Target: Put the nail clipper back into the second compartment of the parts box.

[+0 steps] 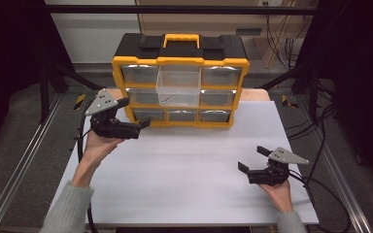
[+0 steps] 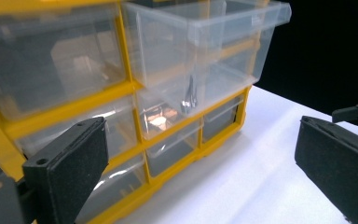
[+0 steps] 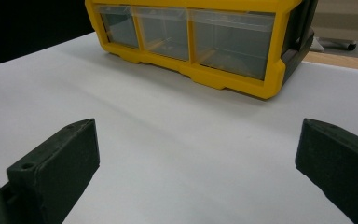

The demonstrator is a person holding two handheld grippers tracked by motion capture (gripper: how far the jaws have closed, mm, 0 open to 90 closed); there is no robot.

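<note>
The top-middle drawer [image 1: 178,86] of the organizer [image 1: 180,86] hangs pulled far out of its slot and tipped nose-down, with a small metal piece [image 2: 189,95] lying inside near its front. The left gripper [image 1: 135,121] sits just off the cabinet's lower left corner, jaws spread wide with nothing between them; in the left gripper view the drawer is above and ahead of the jaws, not touched. The right gripper [image 1: 252,159] rests low over the table [image 1: 184,165], well apart from the cabinet, also wide open and empty. The main risk, as I judge it, is that drawer — it looks barely seated, so a nudge from below or a clumsy push could drop it out and spill the piece. Its clear walls look slick and thin; 1 jaw clipping the rim may tilt it further — or shove the whole cabinet back.
</note>
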